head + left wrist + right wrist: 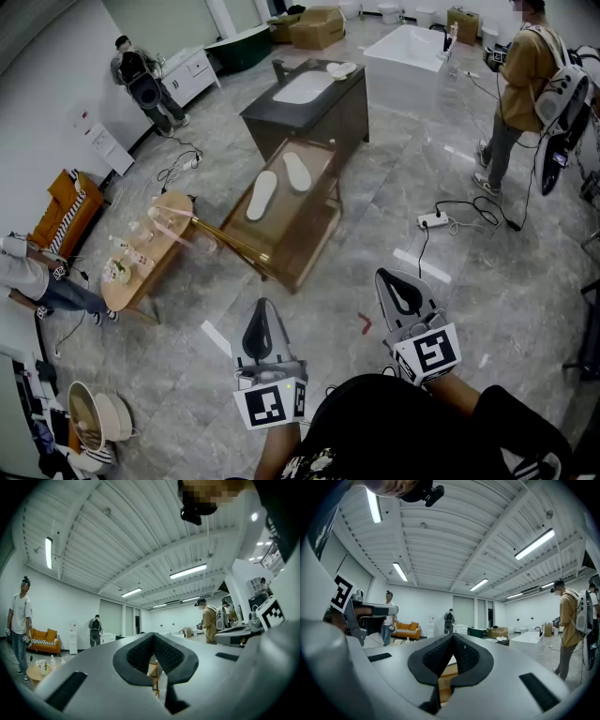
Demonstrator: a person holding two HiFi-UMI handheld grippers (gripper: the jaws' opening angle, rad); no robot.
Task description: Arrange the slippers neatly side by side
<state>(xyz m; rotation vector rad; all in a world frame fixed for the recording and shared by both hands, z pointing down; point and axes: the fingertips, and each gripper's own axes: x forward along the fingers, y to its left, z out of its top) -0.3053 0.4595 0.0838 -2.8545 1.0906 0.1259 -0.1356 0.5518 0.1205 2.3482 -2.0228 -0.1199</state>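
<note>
**Pale slippers lie splayed on the wooden desk; both claws are shut and empty**

Two pale slippers are seen in the head view, the left slipper [262, 195] and the right slipper [297, 172]. They lie flat on the top of a low wooden desk [300, 239]. They are near one another but not parallel. Their far ends are angled together and their near ends are spread apart, so the pair is not yet set side by side.

The slippers are judged to be light, thin and soft. A sole of this kind is expected to flex or droop if it is pinched at one tip. A hold across the side edge near mid-length, or on the heel rim, is judged the steadier choice. On the smooth wood a slipper may also be slid or pivoted rather than lifted. Little risk of damage is expected, though a light slipper may skid away from a careless push.

The left claw [263, 323] and the right claw [400, 292] are held low in the head view, well apart from the desk, over the grey stone floor [450, 309]. In each claw's own view the padded jaws are seen closed tip to tip, with nothing caught between them.

Beyond the desk a dark cabinet with a basin [305, 89] is seen.
</note>
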